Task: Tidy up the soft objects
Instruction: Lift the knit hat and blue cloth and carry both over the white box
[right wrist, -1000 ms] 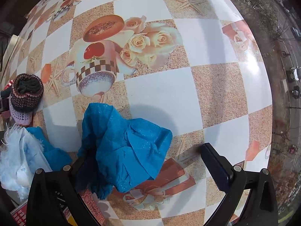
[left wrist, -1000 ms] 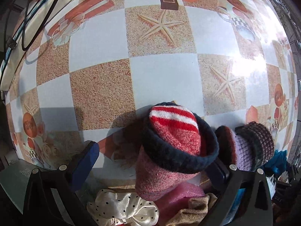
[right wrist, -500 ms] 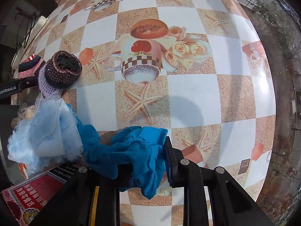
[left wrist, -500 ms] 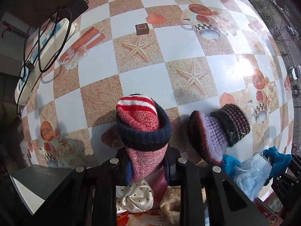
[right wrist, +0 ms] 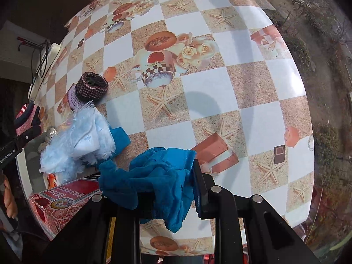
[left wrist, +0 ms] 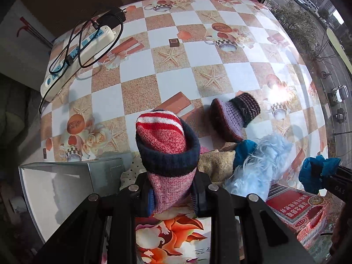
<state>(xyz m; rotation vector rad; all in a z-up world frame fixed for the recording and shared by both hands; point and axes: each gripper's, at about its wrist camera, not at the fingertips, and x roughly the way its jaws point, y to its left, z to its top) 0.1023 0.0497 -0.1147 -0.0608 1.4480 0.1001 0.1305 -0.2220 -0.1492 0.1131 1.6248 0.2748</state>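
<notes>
My left gripper (left wrist: 171, 195) is clenched on the red knit hat (left wrist: 167, 149), its pads pinching the pink body below the navy cuff, so the striped crown points away from me and the hat hangs clear above the checkered table (left wrist: 158, 81). My right gripper (right wrist: 167, 189) is clamped on the blue cloth (right wrist: 158, 176), which bunches between the fingers and droops over them, off the tabletop. On the table the purple knit hat (left wrist: 235, 114) lies on its side, just beside the pale blue fluffy piece (left wrist: 261, 160). Near the table's front edge I see a tan knit item (left wrist: 215, 162) and a polka-dot fabric (left wrist: 132, 171), partly hidden behind the held hat. A red printed box (right wrist: 63, 198) sits at the front edge, and a white power strip (left wrist: 81, 50) lies far off to the left.
</notes>
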